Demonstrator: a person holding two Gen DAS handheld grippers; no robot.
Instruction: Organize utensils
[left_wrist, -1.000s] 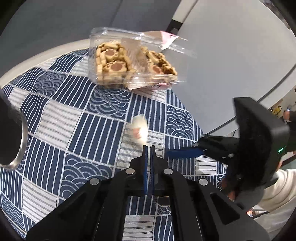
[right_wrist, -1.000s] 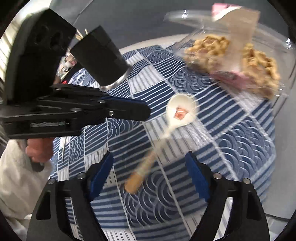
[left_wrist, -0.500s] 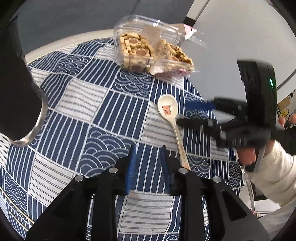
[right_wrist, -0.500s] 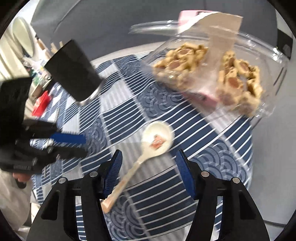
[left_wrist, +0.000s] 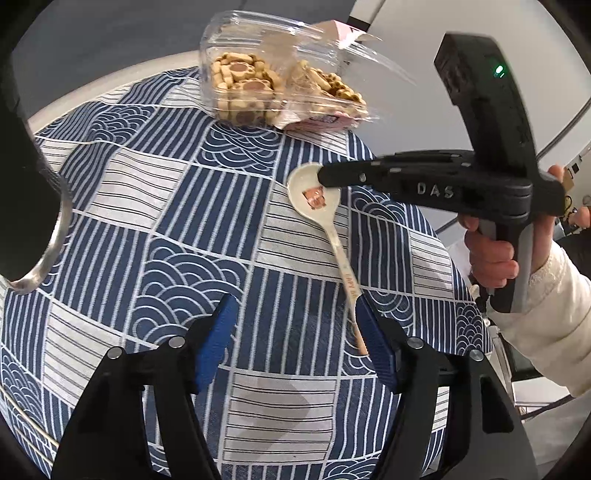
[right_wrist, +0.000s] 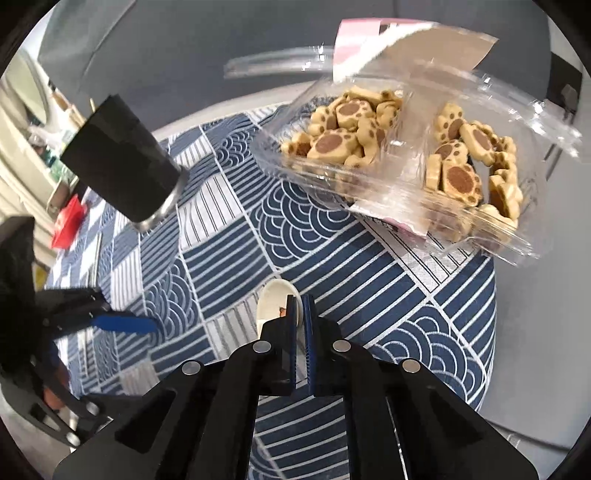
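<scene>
Left wrist view shows our spoon (left_wrist: 317, 199) lying on the cloth-covered surface (left_wrist: 155, 221). Our right gripper (right_wrist: 300, 300) has just closed its jaws on the bowl; our left gripper (left_wrist: 291, 325) has just opened its jaws, empty. Next we lift the spoon, probably toward the black cup (right_wrist: 122, 158).

Woven cloth, glossy plastic, matt black tools
Cloth (left_wrist: 207, 206) looks matt and woven; spoon (left_wrist: 314, 192) glossy, glazed cream; biscuit box (right_wrist: 424, 155) clear shiny plastic; cup (right_wrist: 122, 158) matt black with a bright metal rim; left tool (left_wrist: 295, 332) matt plastic with blue pads
</scene>
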